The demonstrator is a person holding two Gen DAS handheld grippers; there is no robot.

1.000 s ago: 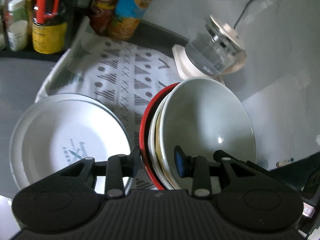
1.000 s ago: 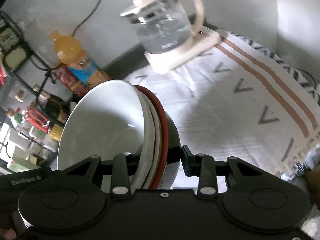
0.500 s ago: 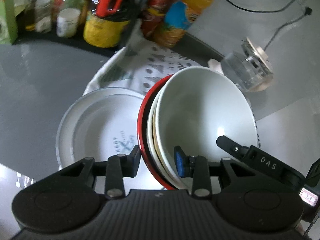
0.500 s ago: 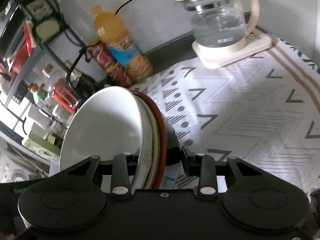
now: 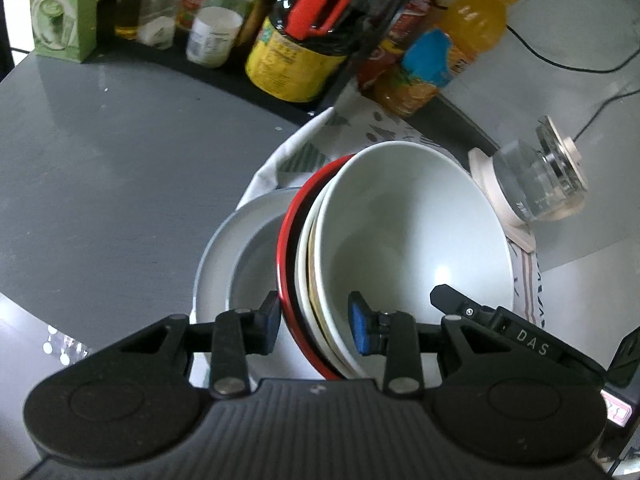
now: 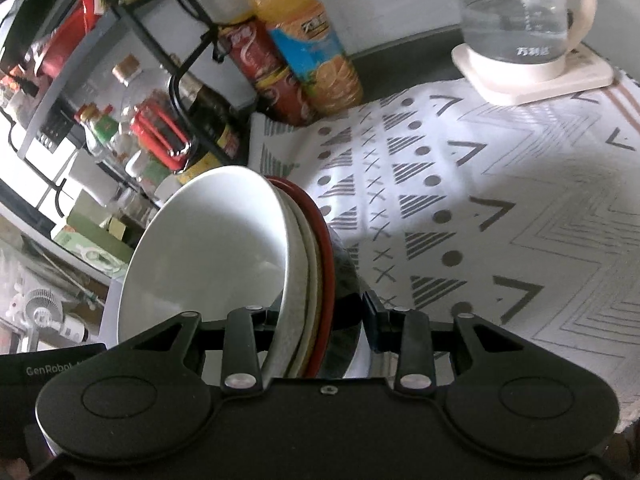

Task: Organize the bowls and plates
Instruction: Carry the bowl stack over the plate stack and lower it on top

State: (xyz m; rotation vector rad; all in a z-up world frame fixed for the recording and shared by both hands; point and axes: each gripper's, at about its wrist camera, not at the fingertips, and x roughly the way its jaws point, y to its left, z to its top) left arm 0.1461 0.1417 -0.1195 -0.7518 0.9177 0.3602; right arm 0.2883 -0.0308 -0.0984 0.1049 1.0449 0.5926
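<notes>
Both grippers clamp one stack of nested bowls, carried tilted above the table.

The left gripper (image 5: pixel 314 322) pinches the stack of bowls (image 5: pixel 408 240) by its rim; this view alone shows the grey plate (image 5: pixel 224 256) lying beneath on the table (image 5: pixel 112 168). The right gripper (image 6: pixel 320 322) grips the opposite rim of the stack (image 6: pixel 208 248); only here is the patterned cloth (image 6: pixel 500 208) spread wide, with the kettle (image 6: pixel 520 20) upright behind.

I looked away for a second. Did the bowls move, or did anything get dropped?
Nothing dropped. The stack of bowls was carried sideways over the plate, toward the bottles. The left gripper and right gripper still clamp opposite rims. The kettle stayed put.
</notes>
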